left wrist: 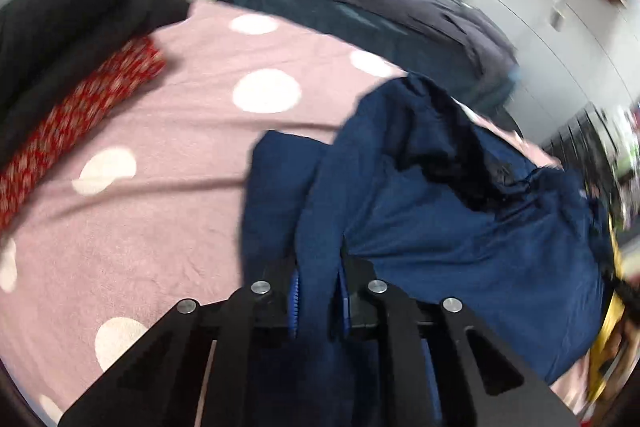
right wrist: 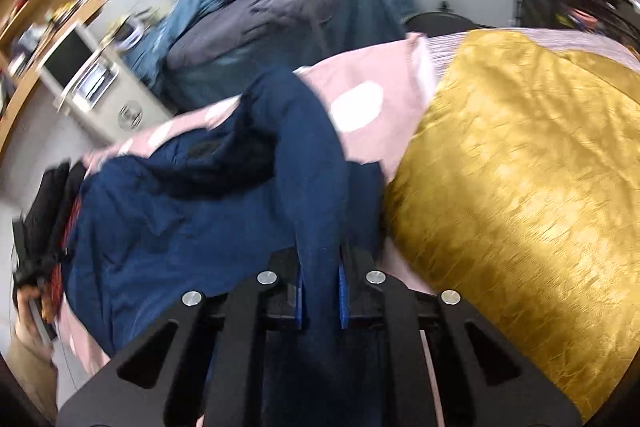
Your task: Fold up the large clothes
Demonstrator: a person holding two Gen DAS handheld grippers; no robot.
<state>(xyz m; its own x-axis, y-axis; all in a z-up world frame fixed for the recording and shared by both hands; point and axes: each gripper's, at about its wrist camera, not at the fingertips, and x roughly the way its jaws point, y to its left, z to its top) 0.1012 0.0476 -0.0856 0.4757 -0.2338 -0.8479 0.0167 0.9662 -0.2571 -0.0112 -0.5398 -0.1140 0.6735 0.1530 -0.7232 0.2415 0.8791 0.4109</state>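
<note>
The left gripper (left wrist: 318, 291) is pinched tight on a strip of the large navy-blue fabric garment (left wrist: 460, 219), and the right gripper (right wrist: 320, 291) is pinched on another strip of that same garment (right wrist: 192, 219). Each strip runs straight out from between the blue pads, drawn fairly taut. Gripping two separate parts at once probably serves to lift or spread the bulk so a clean fold line can form; which parts they are, sleeves or hem corners, I cannot tell through the blur.

The garment lies bunched on the pink bedspread with white dots (left wrist: 168, 147), its dark lining showing in a hollow near the middle. From the left wrist view the bulk sits ahead and to the right of the fingers; from the right wrist view, ahead and to the left, so it lies between the two tools. A shiny gold quilted cover (right wrist: 520, 167) lies just beside it toward one edge of the bed, and a red patterned cloth (left wrist: 80, 123) with black clothing lies toward the opposite edge.
</note>
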